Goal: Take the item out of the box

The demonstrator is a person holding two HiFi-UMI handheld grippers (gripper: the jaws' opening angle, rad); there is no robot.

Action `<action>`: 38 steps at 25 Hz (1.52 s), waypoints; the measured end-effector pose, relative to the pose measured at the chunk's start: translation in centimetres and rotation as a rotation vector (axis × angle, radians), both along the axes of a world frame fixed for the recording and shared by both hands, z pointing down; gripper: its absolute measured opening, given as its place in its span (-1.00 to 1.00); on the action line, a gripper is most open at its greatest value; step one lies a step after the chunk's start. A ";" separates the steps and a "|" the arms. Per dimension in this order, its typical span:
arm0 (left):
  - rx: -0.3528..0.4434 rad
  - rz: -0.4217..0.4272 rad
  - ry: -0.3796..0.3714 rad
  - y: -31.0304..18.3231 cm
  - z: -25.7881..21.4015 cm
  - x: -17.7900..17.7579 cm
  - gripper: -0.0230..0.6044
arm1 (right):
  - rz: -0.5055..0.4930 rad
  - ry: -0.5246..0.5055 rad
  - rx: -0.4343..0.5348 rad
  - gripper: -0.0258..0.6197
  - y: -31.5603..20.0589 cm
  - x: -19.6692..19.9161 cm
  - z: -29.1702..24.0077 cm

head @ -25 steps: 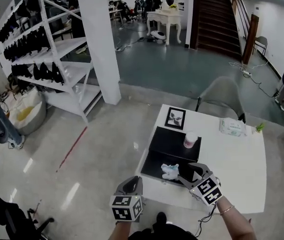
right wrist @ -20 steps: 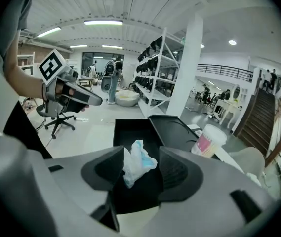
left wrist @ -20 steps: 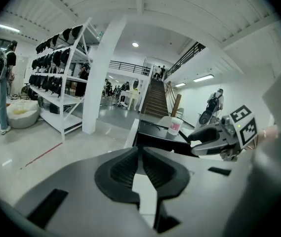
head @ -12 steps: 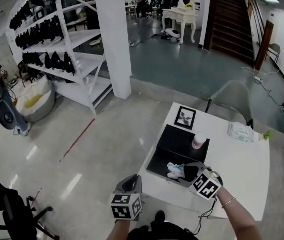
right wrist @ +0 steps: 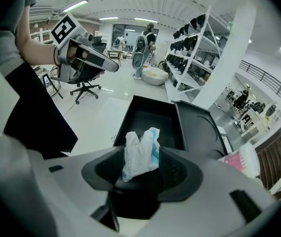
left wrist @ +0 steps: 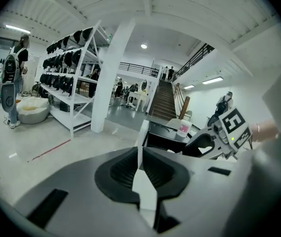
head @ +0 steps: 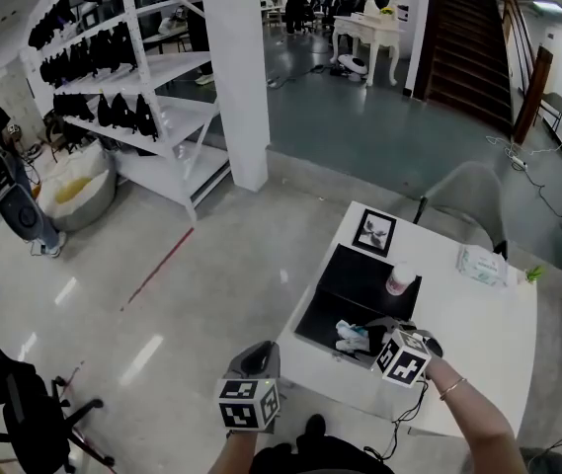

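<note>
Right gripper jaws wide, straddling the crumpled white-and-blue item in the open black box on the worktop; left gripper jaws together, empty.

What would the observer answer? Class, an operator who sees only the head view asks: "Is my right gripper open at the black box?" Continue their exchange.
Observer: Yes. The right gripper view shows the right gripper with its jaws apart.
Operator: Is anything between them?
Observer: The crumpled white and blue item stands between the jaws, above the black box. It does not look squeezed.
Operator: And the left gripper's jaws?
Observer: The left gripper view shows the left gripper with its jaws together and nothing between them.
</note>
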State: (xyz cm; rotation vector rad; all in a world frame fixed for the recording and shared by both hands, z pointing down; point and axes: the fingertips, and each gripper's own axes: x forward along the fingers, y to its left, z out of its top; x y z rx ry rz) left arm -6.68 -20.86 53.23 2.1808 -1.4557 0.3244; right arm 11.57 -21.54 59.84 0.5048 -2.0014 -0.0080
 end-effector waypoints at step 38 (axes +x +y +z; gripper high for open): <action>-0.064 -0.009 0.027 0.1 2.0 -0.9 -0.82 | -0.006 0.168 -0.185 -0.25 -1.6 -0.9 5.1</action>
